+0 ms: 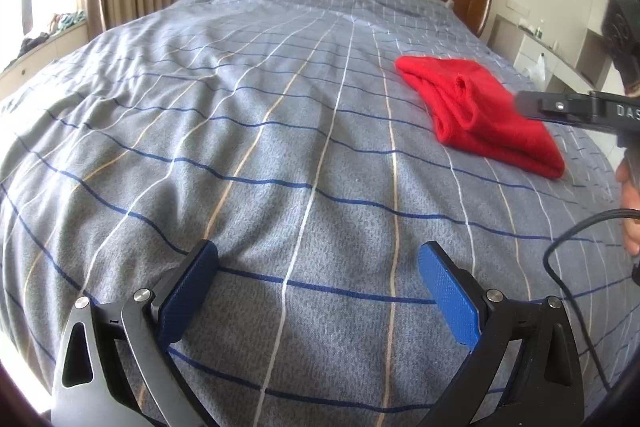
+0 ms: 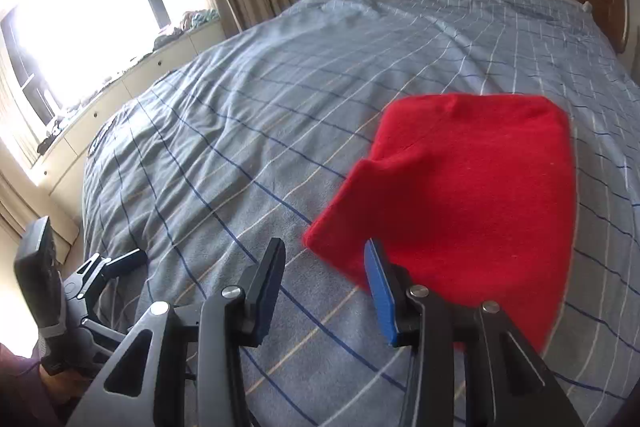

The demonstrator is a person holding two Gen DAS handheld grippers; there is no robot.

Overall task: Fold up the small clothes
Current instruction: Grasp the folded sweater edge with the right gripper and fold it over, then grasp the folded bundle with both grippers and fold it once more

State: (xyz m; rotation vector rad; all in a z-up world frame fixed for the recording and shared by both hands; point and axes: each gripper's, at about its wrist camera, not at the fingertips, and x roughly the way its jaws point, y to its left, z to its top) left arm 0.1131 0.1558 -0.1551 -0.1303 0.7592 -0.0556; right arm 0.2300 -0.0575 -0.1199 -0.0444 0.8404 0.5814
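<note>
Left wrist view: left tongs [image 1: 318, 269] stand wide open with nothing between the pads, over bare bedspread [image 1: 240, 131]. Red garment [image 1: 480, 111], knit and already folded into a compact block, lies well apart, far and to the right. Right tongs [image 1: 568, 107] enter from the right edge, tip just at the garment's right side; can't tell their opening from here.

Right wrist view: right tongs [image 2: 326, 287] are part open and empty; both pads clear of the cloth. Garment sits just right of and beyond them, its near-left corner beside the right pad [image 2: 380, 291].

Judgement: fold looks finished. If another crease is needed, bite a corner through all layers, keep low and drag flat. Bring left tongs over to pin the opposite edge.
</note>
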